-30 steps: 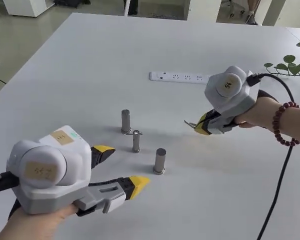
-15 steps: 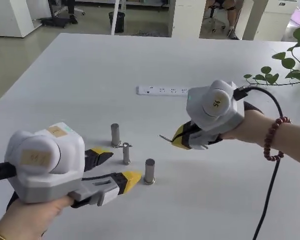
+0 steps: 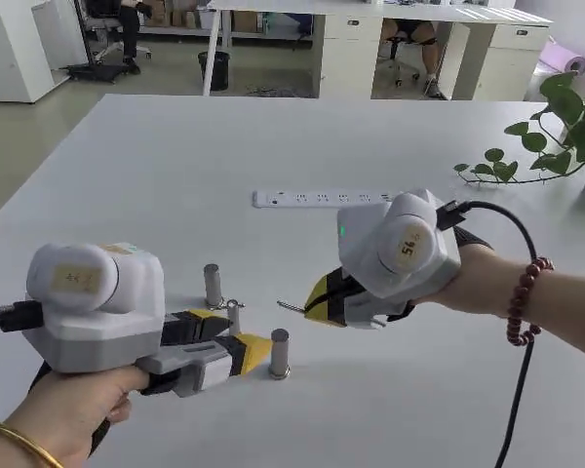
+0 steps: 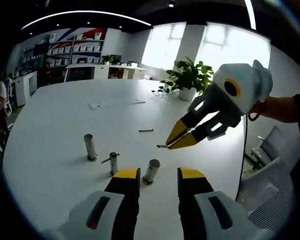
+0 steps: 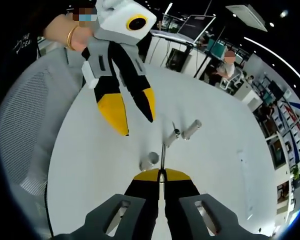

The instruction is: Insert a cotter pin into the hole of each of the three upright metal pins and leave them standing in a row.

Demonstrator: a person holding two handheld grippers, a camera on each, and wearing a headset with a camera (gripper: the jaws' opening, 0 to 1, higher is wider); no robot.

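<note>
Right jaws: right gripper (image 3: 315,294) clenched on a thin silver cotter pin (image 3: 291,308), which juts past the tips.
Left jaws: left gripper (image 4: 158,173) parted, empty, just short of the near pin (image 4: 151,171).
Upright grey metal pins: three, in a row on the white table (image 3: 419,390): near pin, middle pin (image 3: 235,317), far pin (image 3: 213,285).
Cotter pins: two; the second cotter pin (image 4: 108,159) sits through the middle pin.
Hands: both angled down, tips facing across the row.

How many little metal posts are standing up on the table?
3, in a row on the table: the far one, the middle one with a cotter pin through it, and the near one. None looks hidden.
</note>
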